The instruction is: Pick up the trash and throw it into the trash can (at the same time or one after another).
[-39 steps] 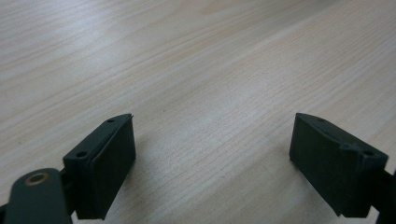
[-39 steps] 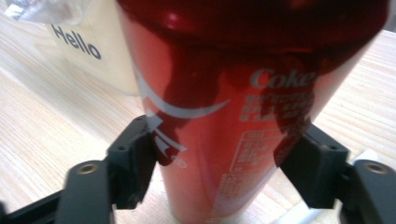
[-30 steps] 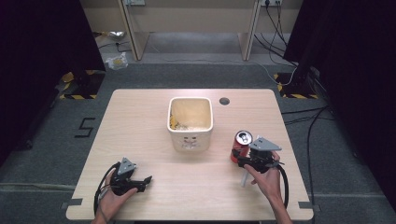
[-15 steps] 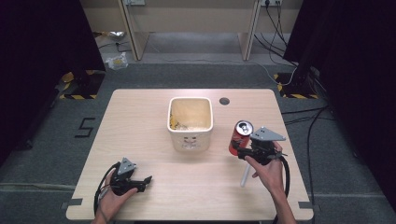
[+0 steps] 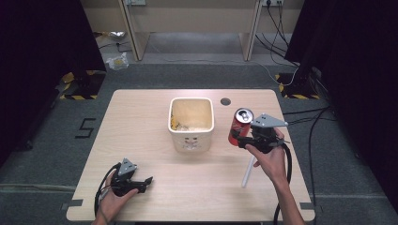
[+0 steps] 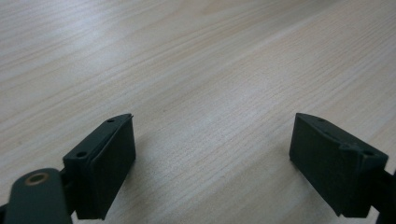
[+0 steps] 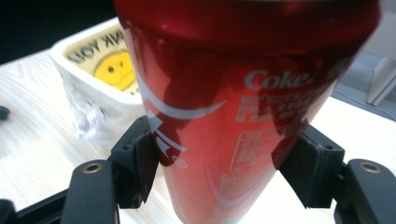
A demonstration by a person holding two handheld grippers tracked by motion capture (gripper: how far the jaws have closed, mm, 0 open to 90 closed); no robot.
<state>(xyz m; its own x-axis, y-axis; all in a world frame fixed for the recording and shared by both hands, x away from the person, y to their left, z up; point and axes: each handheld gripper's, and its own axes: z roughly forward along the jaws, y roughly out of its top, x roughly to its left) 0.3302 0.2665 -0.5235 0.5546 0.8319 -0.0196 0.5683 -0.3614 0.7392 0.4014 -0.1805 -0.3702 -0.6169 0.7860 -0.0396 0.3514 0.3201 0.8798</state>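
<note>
At the near left of the pale wooden table [image 5: 141, 117], I had my left gripper [image 5: 149, 179] resting low on the wood, its jaws spread wide with nothing between them. In the left gripper view the black pads [image 6: 112, 163] framed bare wood grain, so I judged that hand was parked out of the way because the job needed one arm.

In the middle of the table stood the cream square plastic bin [image 5: 191, 123], open at the top with some scraps lying inside and a yellow smiley printed on its side. I judged it was placed centrally so either hand could reach it, and that it was the likely place for rubbish to go.

Right of the bin, my right gripper [image 5: 240, 138] clamped the red aluminium cola can [image 5: 240, 126] upright, lifted clear of the table and just beside the bin's right wall. In the right gripper view both pads [image 7: 140, 168] pressed the lower body of the can, one on each side, a grip across the round wall that kept it from tipping.

Near the right hand, a thin white plastic straw [image 5: 247, 172] lay on the wood, untouched.
</note>
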